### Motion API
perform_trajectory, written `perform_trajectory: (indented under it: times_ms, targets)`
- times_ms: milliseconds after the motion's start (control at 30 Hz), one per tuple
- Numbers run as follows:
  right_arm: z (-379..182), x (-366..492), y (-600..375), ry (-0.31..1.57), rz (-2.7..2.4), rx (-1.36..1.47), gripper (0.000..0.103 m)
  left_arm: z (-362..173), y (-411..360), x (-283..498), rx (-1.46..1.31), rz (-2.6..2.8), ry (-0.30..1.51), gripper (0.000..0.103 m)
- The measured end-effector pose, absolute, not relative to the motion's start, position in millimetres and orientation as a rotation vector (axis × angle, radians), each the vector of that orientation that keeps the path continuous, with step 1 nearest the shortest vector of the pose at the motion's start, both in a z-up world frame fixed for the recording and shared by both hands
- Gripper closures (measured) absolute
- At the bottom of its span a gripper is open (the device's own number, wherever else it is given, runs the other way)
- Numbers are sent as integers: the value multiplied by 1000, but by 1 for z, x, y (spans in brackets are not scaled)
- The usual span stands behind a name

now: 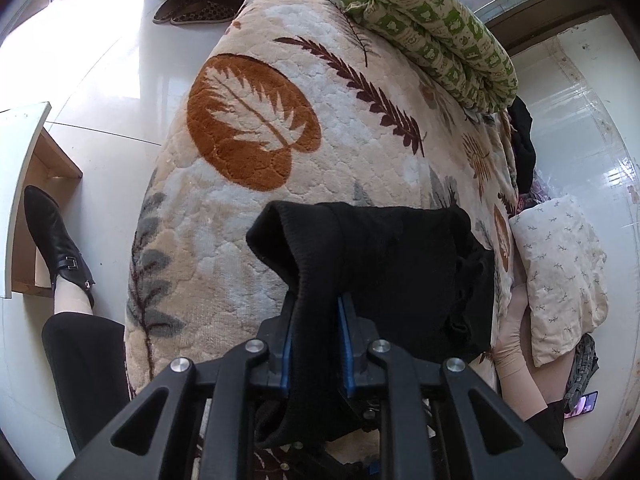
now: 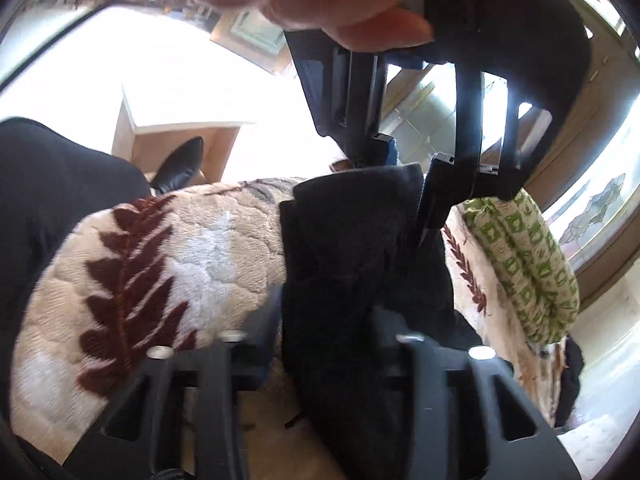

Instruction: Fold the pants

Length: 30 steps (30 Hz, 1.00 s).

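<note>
The black pants [image 1: 384,256] hang bunched above a beige leaf-patterned blanket [image 1: 280,80] on a bed. My left gripper [image 1: 318,308] is shut on a ribbed edge of the pants, which drapes over and between its blue-lined fingers. In the right wrist view the pants [image 2: 352,264] fill the middle and run down between my right gripper's fingers, which are shut on the cloth [image 2: 332,320]. The left gripper [image 2: 404,152] shows above, held by a hand, clamping the top edge of the same cloth.
A green patterned rolled quilt [image 1: 436,36] lies at the bed's far end. A floral pillow [image 1: 560,272] and dark clothes [image 1: 524,144] lie on the right. A black boot [image 1: 56,244], a wooden shelf [image 1: 28,200] and slippers [image 1: 192,10] are on the white floor at left.
</note>
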State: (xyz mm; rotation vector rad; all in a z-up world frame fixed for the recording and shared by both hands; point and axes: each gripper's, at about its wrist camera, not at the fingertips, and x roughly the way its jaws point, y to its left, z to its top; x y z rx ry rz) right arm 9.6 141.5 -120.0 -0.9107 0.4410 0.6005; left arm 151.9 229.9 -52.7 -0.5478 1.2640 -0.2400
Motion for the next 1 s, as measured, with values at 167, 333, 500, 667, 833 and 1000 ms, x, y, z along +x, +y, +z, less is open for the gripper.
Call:
perform_trajectory:
  times_ms: [167,333,500,667,833,1000]
  targets:
    - [-96,10,120,461,617,-783,90,-49,235,147,-586,-252,1241,83]
    - [-66,22,97,513,625,-620,91,-24,219,142,-561,-265,1195,83]
    - [-37,30,69,540,610,-468,92,7,195,143,-518,-295,1152,84]
    - [-16,37,32,558,568,-347,92,29,154,149,-466,-339,1124,85]
    - [-6,41,-11,571,513,-258,92,39,103,157,-415,-393,1124,85]
    - [-5,43,-53,575,439,-190,92,43,49,167,-353,-447,1142,85]
